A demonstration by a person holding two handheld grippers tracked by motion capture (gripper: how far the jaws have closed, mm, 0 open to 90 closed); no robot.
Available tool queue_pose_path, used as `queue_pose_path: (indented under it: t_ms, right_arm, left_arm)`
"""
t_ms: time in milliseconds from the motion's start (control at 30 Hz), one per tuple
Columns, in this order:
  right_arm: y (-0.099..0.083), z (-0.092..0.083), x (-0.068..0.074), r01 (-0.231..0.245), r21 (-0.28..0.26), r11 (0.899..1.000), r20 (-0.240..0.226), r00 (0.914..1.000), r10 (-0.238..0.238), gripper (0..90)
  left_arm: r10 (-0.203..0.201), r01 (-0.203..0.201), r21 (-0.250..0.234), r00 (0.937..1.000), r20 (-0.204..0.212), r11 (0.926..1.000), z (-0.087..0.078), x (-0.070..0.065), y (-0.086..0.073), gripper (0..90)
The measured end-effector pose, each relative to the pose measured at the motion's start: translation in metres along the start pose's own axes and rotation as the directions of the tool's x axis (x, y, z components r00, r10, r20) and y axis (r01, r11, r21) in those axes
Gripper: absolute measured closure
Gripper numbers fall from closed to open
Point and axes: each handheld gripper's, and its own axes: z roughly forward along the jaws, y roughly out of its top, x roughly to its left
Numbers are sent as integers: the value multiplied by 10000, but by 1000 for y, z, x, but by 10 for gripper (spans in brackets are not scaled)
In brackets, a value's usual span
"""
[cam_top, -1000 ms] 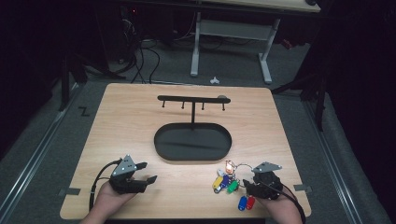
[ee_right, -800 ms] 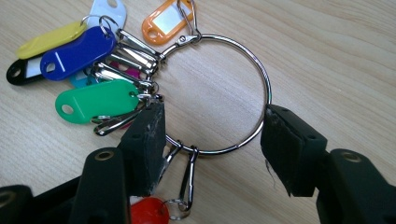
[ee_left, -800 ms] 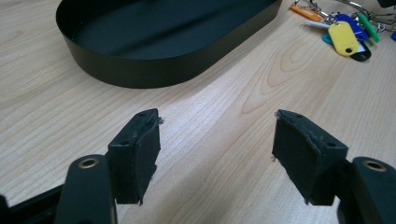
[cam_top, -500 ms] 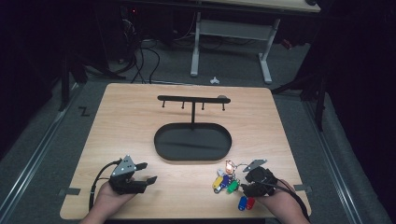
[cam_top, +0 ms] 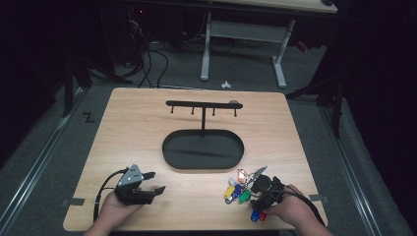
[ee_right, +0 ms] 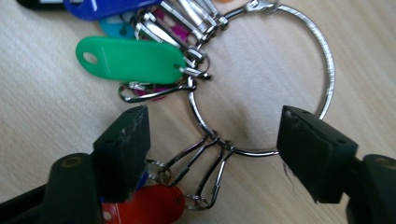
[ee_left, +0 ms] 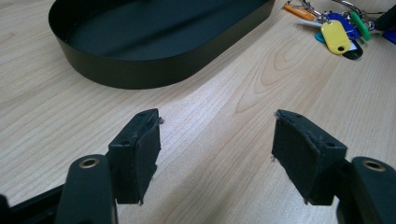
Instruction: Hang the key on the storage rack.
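Jaws of the right gripper (ee_right: 212, 140) stand wide apart and have just been opening; the near arc of a metal key ring (ee_right: 322, 56) lies between them on the wood, and no pad presses on it. In the right gripper view the wire clips strung on the ring sit just beside the left-hand pad, which partly covers a red tag (ee_right: 149, 205). A green tag (ee_right: 133, 58) lies flat a little farther along the ring, with a blue tag (ee_right: 100, 7) beyond it at the top edge.

From the high view, the right gripper (cam_top: 255, 189) sits low over the bunch of keys (cam_top: 238, 189) near the front right of the table (cam_top: 137, 123), with the person's hand behind it.

The left gripper (ee_left: 215, 140) is also spread wide and holds nothing: bare wood shows between its two pads. In the high view it (cam_top: 150, 182) rests at the front left of the table, well apart from the keys, pointing toward the middle.

The black oval tray (cam_top: 169, 152) lies in the centre of the table, between the two grippers and farther back. Its floor, as far as the left gripper view and the high view show it, is bare dark metal. A thin post rises from its rear and carries a crossbar with small hooks (cam_top: 202, 104). The key bunch lies outside the tray, near its front right rim, not touching it.
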Motion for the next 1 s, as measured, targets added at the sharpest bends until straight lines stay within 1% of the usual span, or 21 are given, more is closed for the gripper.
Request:
queue_pose_path:
  t_ms: [67,100,167,233,267,300,333,433,500,533,600,633,667,700,767,800,933,967,1000]
  right_arm:
    - [1,1,0,71,70,10000,16,10000,-71,271]
    - [3,2,-1,300,243,9993,-19,9995,-300,290]
    - [6,2,-1,437,317,9985,-78,9990,-435,306]
    - [9,2,-1,671,440,9968,-101,9977,-667,347]
    - [9,2,-1,671,440,9968,-101,9977,-667,347]
    - [11,2,-1,757,480,9960,-116,9971,-752,373]
    - [15,2,-1,905,663,9937,-141,9959,-898,448]
    - [19,2,-1,1276,975,9870,-241,9918,-1258,540]
    - [21,2,-3,1202,1060,9871,-414,9923,-1164,580]
    - [22,2,-4,1173,1122,9867,-482,9925,-1125,617]
    - [24,3,-5,1241,1150,9856,-605,9912,-1178,689]
    - [24,3,-6,1201,1255,9848,-730,9911,-1116,718]
    - [24,3,-6,1201,1255,9848,-730,9911,-1116,718]
    - [24,3,-6,1298,1190,9844,-792,9895,-1209,752]
    - [24,3,-6,1325,1177,9842,-832,9889,-1231,762]
    - [23,3,-6,1462,1157,9825,-917,9865,-1360,761]
    - [23,3,-7,1471,1261,9810,-1040,9855,-1344,760]
    - [24,3,-8,1602,1276,9788,-1123,9829,-1462,762]
    - [24,3,-8,1602,1276,9788,-1123,9829,-1462,762]
  left_arm:
    - [0,0,42,10000,16,10000,0,0,0,329]
    - [-8,8,16,10000,1,10000,0,0,0,329]
    - [17,-17,12,10000,17,10000,0,-1,0,329]
    - [24,-24,8,10000,36,10000,0,-1,0,329]
    - [24,-24,8,10000,36,10000,0,-1,0,329]
    - [17,-17,-7,10000,40,10000,0,-1,-1,329]
    - [35,-35,30,10000,29,10000,0,-1,-1,329]
    - [28,-28,28,10000,46,10000,0,0,-1,329]
    - [20,-21,55,10000,54,10000,0,0,0,329]
    - [26,-26,68,10000,47,10000,0,1,0,329]
    - [38,-38,57,10000,48,10000,0,1,-1,329]
    - [44,-44,51,10000,56,10000,0,0,-1,329]
    - [44,-44,51,10000,56,10000,0,0,-1,330]
    - [51,-51,50,10000,46,10000,0,0,-1,330]
    - [46,-46,52,10000,36,10000,0,0,-1,330]
    - [70,-70,48,10000,40,10000,0,0,-1,330]
    - [98,-98,57,9999,55,9999,0,-1,0,330]
    - [96,-97,67,9999,59,9999,0,-1,-1,331]
    - [96,-97,67,9999,59,9999,0,-1,-1,330]
